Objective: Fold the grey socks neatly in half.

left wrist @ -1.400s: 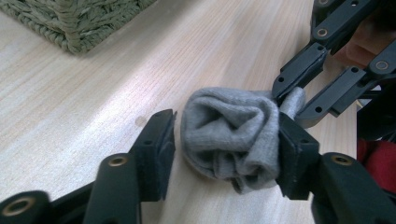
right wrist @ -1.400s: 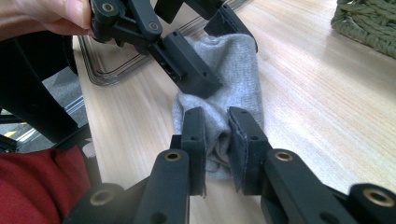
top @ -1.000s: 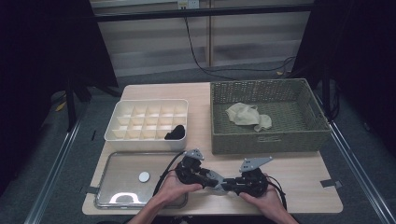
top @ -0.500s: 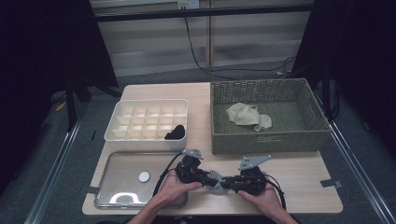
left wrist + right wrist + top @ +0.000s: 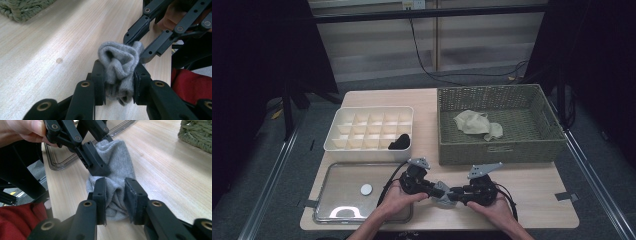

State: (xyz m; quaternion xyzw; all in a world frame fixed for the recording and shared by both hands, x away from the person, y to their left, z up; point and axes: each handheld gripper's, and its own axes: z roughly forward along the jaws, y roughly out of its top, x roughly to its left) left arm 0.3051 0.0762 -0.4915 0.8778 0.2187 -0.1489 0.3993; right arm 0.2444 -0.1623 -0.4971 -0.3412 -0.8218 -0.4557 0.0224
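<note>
Grey sock [image 5: 117, 70], bunched into a soft wad, held low over the near edge of the wooden table [image 5: 532, 187], between tray and basket. Left gripper [image 5: 118, 85] clamped on one end, jaws having just closed further, pads sunk into the knit. Right gripper [image 5: 115, 200] astride the other end, jaws having just opened wider; left pad against the cloth, right pad barely touching, so counted as loose rather than gripping. In the high view, left gripper [image 5: 428, 186] and right gripper [image 5: 460, 192] nose to nose with the sock [image 5: 442, 192] between them. Handling, as judged: very light, limp, stretchy, nothing to break; folds give under pressure and slide over one another, so a pinch on a loose outer fold likely to peel away. Best purchase across the thick of the bundle, or at a cuff or toe if meant to be drawn out flat. Surroundings: white compartment box [image 5: 343, 145] behind at left, a dark bundle [image 5: 399, 142] in its near right cell, probably another sock; clear tray [image 5: 332, 212] at near left with a small white disc [image 5: 366, 189] in it; woven basket [image 5: 504, 150] behind at right holding a pale cloth [image 5: 477, 122]. Little in the way: table bare around the sock, basket wall and box rim standing just behind the grippers, cables trailing toward the tray.
</note>
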